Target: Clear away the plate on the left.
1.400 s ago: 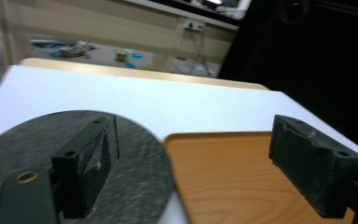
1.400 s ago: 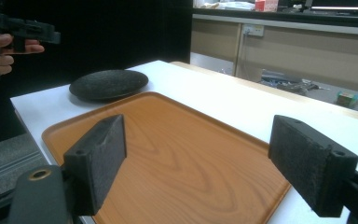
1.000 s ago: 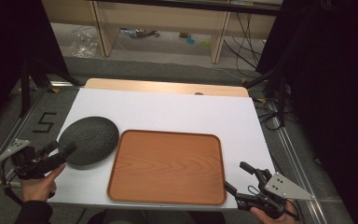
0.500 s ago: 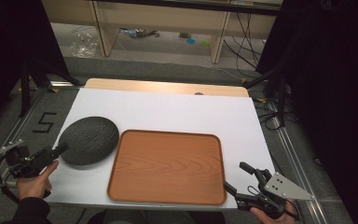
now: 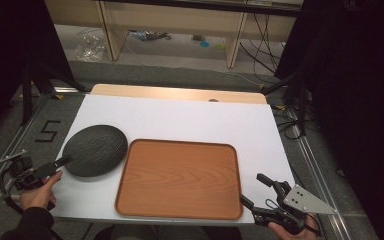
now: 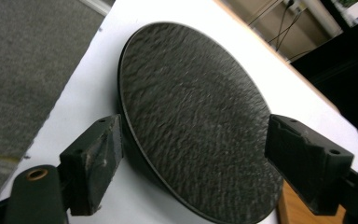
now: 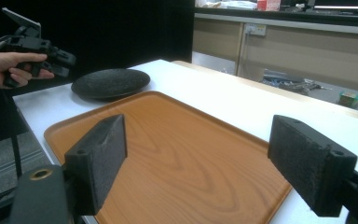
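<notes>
A dark textured round plate point(image 5: 94, 150) point(image 6: 191, 116) point(image 7: 110, 82) lies flat on the white table sheet, just left of a wooden tray point(image 5: 180, 177) point(image 7: 177, 154) that holds nothing. My left gripper point(image 5: 59, 163) point(image 6: 200, 163) is open at the plate's left rim, with the rim seen between its wide-apart jaws; contact cannot be told. It also shows far off in the right gripper view point(image 7: 58, 58), held in a hand. My right gripper point(image 5: 254, 190) point(image 7: 200, 163) stands open at the tray's front right corner, with nothing between its jaws.
The white sheet point(image 5: 190, 120) covers the table, and a strip of bare wood point(image 5: 180, 93) shows at the back. Grey floor with a "5" mark point(image 5: 47, 131) lies left. Cables point(image 5: 285, 125) trail on the right. Shelves point(image 5: 170, 20) stand beyond.
My left gripper has drawn back from the plate toward the table's front left edge. The plate, tray and right gripper have stayed put.
</notes>
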Demonstrator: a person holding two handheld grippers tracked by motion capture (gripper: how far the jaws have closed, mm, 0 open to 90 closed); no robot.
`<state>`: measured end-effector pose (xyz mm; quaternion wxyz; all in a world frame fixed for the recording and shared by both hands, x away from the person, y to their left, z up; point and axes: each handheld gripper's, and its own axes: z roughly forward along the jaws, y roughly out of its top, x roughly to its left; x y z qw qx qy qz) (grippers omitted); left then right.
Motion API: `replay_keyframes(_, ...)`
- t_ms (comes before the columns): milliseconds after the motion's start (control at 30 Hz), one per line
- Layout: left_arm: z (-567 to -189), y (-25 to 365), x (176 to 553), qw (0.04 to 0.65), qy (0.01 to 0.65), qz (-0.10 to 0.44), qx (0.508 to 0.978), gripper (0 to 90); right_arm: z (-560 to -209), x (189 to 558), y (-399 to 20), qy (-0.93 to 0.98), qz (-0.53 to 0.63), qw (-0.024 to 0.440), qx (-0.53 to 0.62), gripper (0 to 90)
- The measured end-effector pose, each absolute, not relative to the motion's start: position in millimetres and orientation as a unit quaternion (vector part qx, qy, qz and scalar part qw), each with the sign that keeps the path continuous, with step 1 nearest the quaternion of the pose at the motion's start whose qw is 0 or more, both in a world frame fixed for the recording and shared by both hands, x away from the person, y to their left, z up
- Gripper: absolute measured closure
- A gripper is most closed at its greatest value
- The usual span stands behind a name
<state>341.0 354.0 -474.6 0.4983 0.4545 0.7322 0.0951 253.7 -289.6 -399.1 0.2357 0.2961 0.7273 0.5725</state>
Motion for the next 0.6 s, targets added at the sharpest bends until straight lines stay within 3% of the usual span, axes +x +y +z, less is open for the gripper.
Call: replay_keyframes(600, -492.9, 363.8, 345.7, 0.492, 0.767, 0.017, 0.411, 21.1, -399.1, 252.6, -289.2, 0.725, 0.573, 0.232, 0.302, 20.7)
